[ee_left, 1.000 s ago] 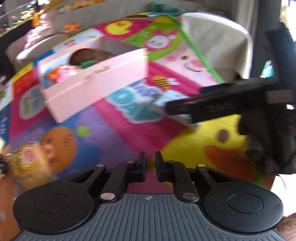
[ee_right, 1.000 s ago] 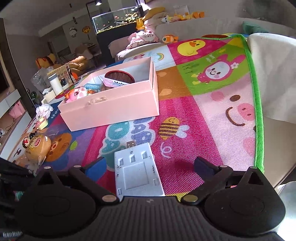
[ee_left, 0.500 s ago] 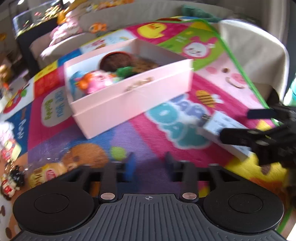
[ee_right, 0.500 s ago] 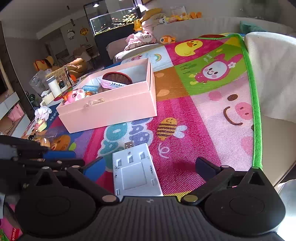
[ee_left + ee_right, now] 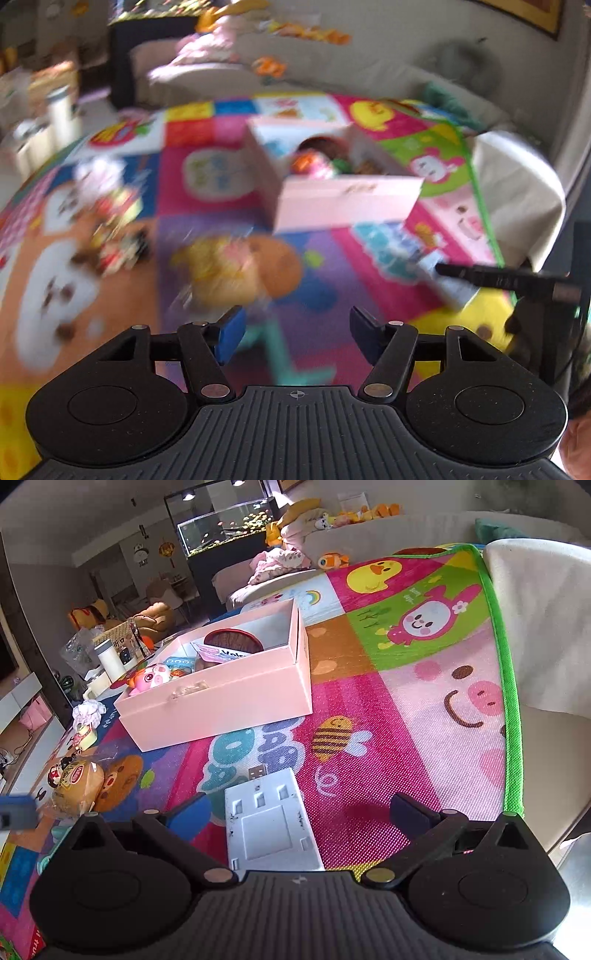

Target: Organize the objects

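Right gripper (image 5: 301, 808) spread wide around a flat white plastic hub (image 5: 271, 829) on woven mat (image 5: 388, 716); left gripper (image 5: 295, 328) gapes empty.

Both cameras sit low behind their own jaws and look forward and down across a cartoon-print play mat (image 5: 373, 709).

The left wrist view is blurred. It faces the pink box (image 5: 347, 199) head-on from mid-distance, with a packaged bun (image 5: 221, 273) just past its jaws and the right gripper (image 5: 524, 284) entering at the right edge.

The right wrist view is sharp and sits close over a white USB hub (image 5: 271, 827) between its jaws. It sees the pink box (image 5: 221, 698) farther off to the left and the bun (image 5: 75, 786) at near left.

Both views share the box, bun, hub (image 5: 447, 280) and mat (image 5: 310, 295).
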Demonstrator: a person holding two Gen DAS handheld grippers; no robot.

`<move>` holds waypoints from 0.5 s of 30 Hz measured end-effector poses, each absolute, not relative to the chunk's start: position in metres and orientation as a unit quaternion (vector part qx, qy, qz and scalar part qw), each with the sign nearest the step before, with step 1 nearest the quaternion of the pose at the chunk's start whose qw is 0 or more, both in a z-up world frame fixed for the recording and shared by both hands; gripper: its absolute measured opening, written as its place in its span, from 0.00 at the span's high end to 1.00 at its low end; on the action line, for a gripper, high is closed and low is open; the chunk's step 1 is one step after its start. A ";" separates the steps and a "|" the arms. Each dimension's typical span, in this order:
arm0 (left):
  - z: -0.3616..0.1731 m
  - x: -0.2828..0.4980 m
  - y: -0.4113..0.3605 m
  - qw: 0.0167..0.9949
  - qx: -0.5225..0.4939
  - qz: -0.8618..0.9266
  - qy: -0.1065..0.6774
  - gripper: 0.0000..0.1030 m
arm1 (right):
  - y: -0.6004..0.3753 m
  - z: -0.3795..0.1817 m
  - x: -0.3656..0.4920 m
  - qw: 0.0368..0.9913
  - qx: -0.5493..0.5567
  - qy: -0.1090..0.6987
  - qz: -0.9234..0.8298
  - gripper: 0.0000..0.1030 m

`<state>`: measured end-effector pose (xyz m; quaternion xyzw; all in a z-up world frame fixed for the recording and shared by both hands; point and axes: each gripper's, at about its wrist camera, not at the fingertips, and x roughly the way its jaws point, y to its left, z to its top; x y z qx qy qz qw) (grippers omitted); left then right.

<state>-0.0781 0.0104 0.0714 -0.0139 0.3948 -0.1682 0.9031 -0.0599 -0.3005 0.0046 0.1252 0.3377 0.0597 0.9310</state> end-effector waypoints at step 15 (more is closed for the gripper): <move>0.022 -0.068 -0.003 0.908 0.003 -0.141 0.394 0.86 | -0.259 0.018 -0.070 0.941 -0.036 0.321 0.103 0.12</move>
